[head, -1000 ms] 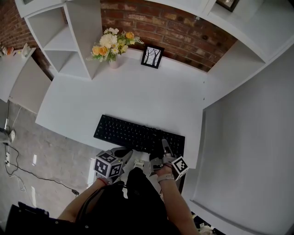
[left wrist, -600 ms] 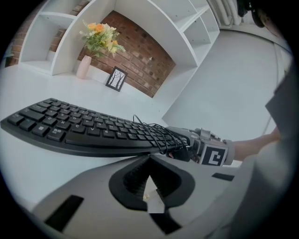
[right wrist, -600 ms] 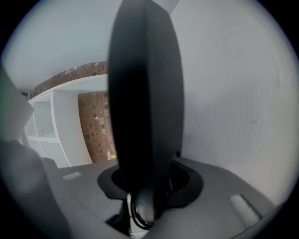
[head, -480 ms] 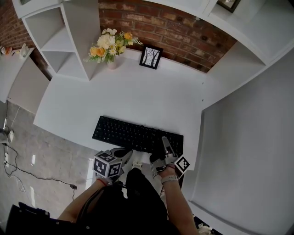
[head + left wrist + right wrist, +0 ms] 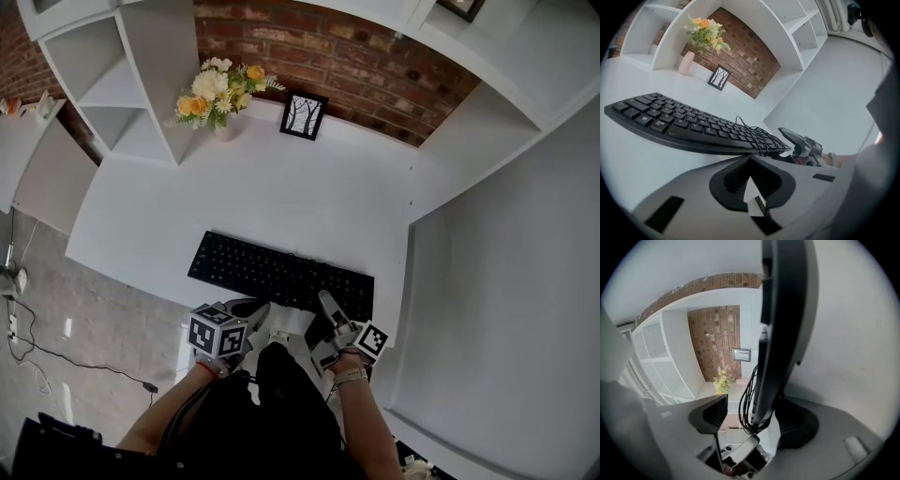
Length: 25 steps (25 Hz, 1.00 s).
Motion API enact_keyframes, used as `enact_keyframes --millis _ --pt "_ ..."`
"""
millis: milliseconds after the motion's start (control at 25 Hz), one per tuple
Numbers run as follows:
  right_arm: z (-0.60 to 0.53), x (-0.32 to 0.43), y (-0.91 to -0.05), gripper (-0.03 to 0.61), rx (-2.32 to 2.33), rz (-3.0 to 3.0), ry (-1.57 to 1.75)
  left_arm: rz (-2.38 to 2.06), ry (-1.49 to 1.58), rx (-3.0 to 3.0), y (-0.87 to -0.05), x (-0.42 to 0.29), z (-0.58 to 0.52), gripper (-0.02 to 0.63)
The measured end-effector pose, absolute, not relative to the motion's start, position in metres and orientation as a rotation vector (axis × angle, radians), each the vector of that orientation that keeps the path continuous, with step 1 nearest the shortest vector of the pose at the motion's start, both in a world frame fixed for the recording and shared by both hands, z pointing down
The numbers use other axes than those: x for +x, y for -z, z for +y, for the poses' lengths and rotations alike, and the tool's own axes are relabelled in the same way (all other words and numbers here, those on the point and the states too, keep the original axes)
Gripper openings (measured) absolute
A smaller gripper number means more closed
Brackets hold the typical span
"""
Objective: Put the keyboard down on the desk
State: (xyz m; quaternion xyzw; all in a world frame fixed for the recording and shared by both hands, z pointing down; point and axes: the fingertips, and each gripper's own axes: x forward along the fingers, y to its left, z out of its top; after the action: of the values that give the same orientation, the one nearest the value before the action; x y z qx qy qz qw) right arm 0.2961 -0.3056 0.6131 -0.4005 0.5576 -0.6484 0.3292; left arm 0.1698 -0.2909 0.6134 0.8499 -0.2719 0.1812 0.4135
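Note:
The black keyboard (image 5: 281,275) lies flat on the white desk (image 5: 262,192), along its near edge. My right gripper (image 5: 331,317) is at the keyboard's right end. Its jaws are opening, and the keyboard's edge (image 5: 780,310) and coiled cable (image 5: 749,404) stand between them with a gap to the left pad (image 5: 712,413). My left gripper (image 5: 260,314) hovers shut and empty just below the desk edge, near the keyboard's middle. In the left gripper view the keyboard (image 5: 693,124) stretches across above the closed jaws (image 5: 751,159), with the right gripper (image 5: 801,144) beyond it.
A vase of flowers (image 5: 217,98) and a small framed picture (image 5: 304,114) stand at the back of the desk against the brick wall. White shelves (image 5: 122,84) rise at the back left. A white panel (image 5: 506,281) borders the desk's right. Cables lie on the floor (image 5: 37,347).
My right gripper's jaws have spread apart around the keyboard's right end and the gripper has drawn back slightly toward me. The keyboard stays on the desk; my left gripper has barely moved.

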Motion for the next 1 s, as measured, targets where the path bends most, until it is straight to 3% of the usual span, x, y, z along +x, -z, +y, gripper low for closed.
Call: enact_keyframes --millis 320,440,520,640,1000 --pt "-0.279 0.257 -0.606 0.308 -0.997 1.773 1.762 -0.669 -0.467 2.114 -0.617 0.174 -0.289 -0.009" --pt "-0.275 0.233 -0.602 0.188 -0.974 1.921 1.776 -0.671 -0.481 2.093 -0.622 0.173 -0.286 -0.009" --pt "-0.275 0.219 -0.602 0.148 -0.96 1.942 1.798 -0.673 -0.498 2.081 -0.626 0.172 -0.285 -0.009" --pt "-0.276 0.212 -0.614 0.016 -1.038 1.965 1.86 -0.661 -0.53 2.074 -0.633 0.173 -0.282 -0.009" --pt "-0.276 0.208 -0.631 0.002 -1.142 1.951 1.906 -0.649 -0.53 2.08 -0.633 0.175 -0.283 -0.009"
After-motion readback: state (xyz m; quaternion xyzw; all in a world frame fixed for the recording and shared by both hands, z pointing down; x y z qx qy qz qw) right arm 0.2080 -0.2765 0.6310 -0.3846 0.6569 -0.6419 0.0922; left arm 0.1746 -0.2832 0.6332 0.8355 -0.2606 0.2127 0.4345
